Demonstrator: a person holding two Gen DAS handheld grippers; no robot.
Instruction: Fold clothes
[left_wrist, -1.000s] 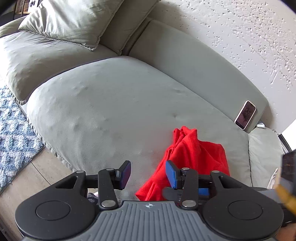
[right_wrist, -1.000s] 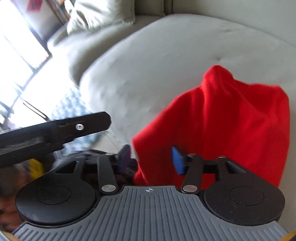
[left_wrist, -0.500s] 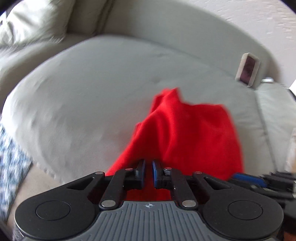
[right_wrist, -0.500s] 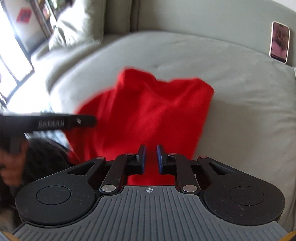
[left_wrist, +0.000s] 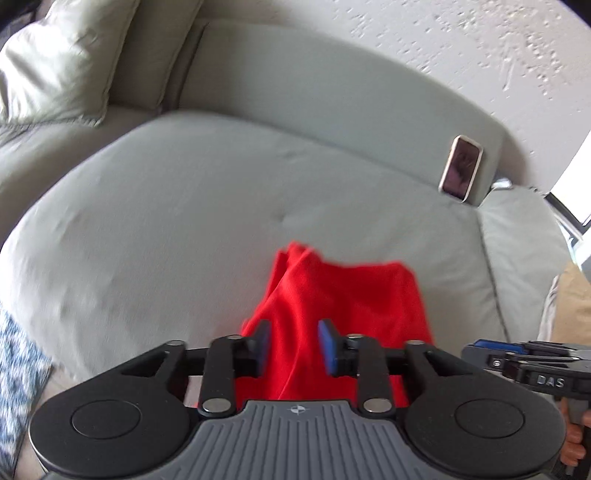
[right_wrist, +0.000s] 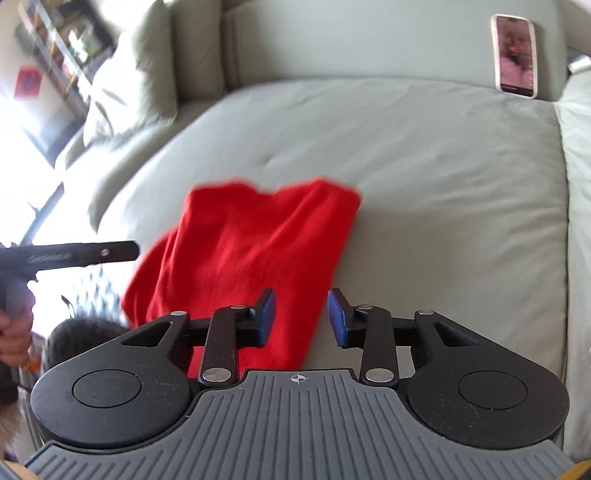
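Left wrist view: the left gripper (left_wrist: 293, 345) is pointing steeply down at the sofa cushion (left_wrist: 177, 221), and its jaws are opening, spread with a clear gap. The red garment (left_wrist: 343, 295) is lying bunched on the cushion directly ahead of and under the blue pads (left_wrist: 327, 345). Cloth is showing through the gap, but the pads do not look to be pressing on it. The risk, as I judge it, is that a loose, rumpled heap is offering no clean edge, so a closing claw could be catching several layers at once and dragging the whole bundle instead of one hem. Off to the claw's right the other tool (left_wrist: 524, 363) is coming in close, so the two could be crowding each other. A phone (left_wrist: 461, 170) is leaning on the backrest, well beyond the garment.

Right wrist view: the right gripper (right_wrist: 301, 317) is likewise angling downward, and its jaws are opening. The red garment (right_wrist: 251, 243) is lying ahead and to the claw's left, its near edge passing between the pads without being pinched. A grab here could be slipping off that edge. A hand (right_wrist: 14, 332) is gripping the left tool's handle at far left.
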